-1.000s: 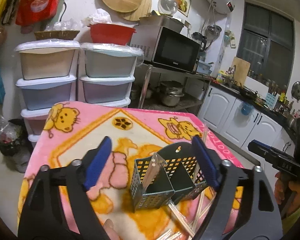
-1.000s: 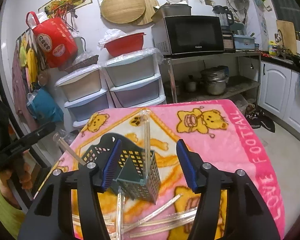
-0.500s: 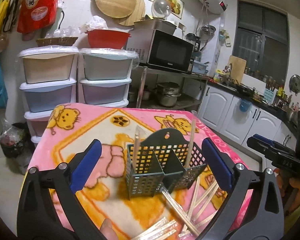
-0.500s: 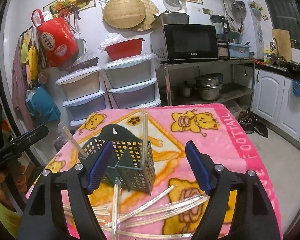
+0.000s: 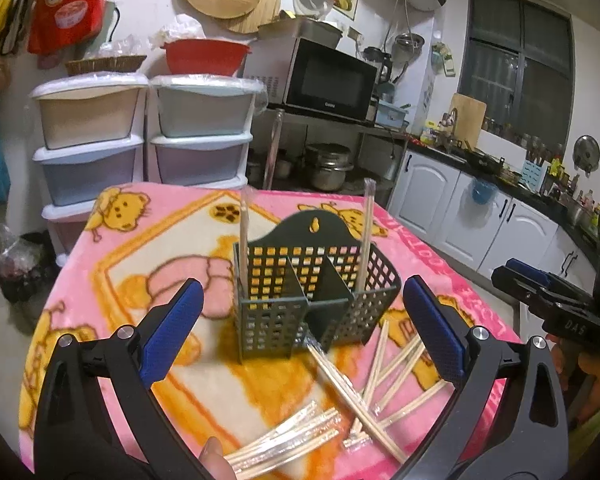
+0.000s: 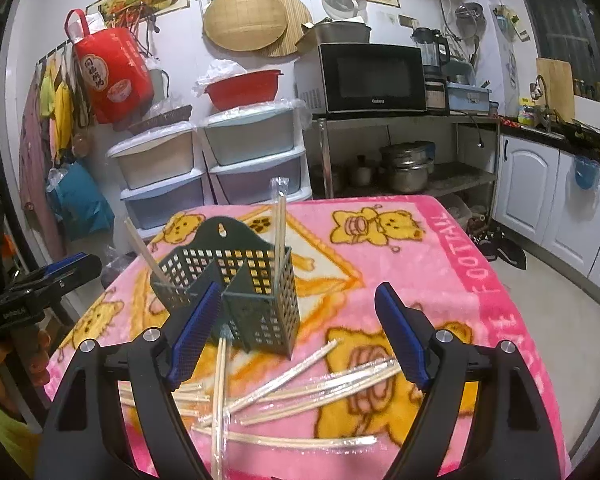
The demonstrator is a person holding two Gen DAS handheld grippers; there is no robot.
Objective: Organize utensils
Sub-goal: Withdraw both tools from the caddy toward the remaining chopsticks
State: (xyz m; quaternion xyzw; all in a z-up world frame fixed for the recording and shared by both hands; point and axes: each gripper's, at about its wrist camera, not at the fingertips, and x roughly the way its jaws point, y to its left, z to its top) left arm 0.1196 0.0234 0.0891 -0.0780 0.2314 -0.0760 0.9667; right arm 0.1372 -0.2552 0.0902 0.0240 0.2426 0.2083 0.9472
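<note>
A dark green perforated utensil holder (image 5: 312, 296) (image 6: 236, 292) stands on the pink cartoon blanket (image 5: 148, 248). One wrapped chopstick pair (image 5: 244, 236) stands upright in its left compartment and another (image 5: 366, 236) in its right. From the right wrist view one pair (image 6: 279, 224) stands upright and the other (image 6: 144, 248) leans out to the left. Several loose wrapped chopsticks (image 5: 364, 384) (image 6: 312, 384) lie in front of the holder. My left gripper (image 5: 302, 290) is wide open and held back from the holder, empty. My right gripper (image 6: 300, 290) has its jaws opening, with nothing gripped between them.
Stacked plastic drawers (image 5: 144, 140) stand behind the table's far edge. A microwave (image 5: 324, 76) sits on a metal shelf with pots below. White cabinets (image 6: 548, 196) run along the right wall. The blanket's right border (image 6: 484, 264) drops off to the floor.
Both grippers have drawn back from the holder and spread their jaws wider. The chopstick pairs they stood over now stand free in the compartments.
</note>
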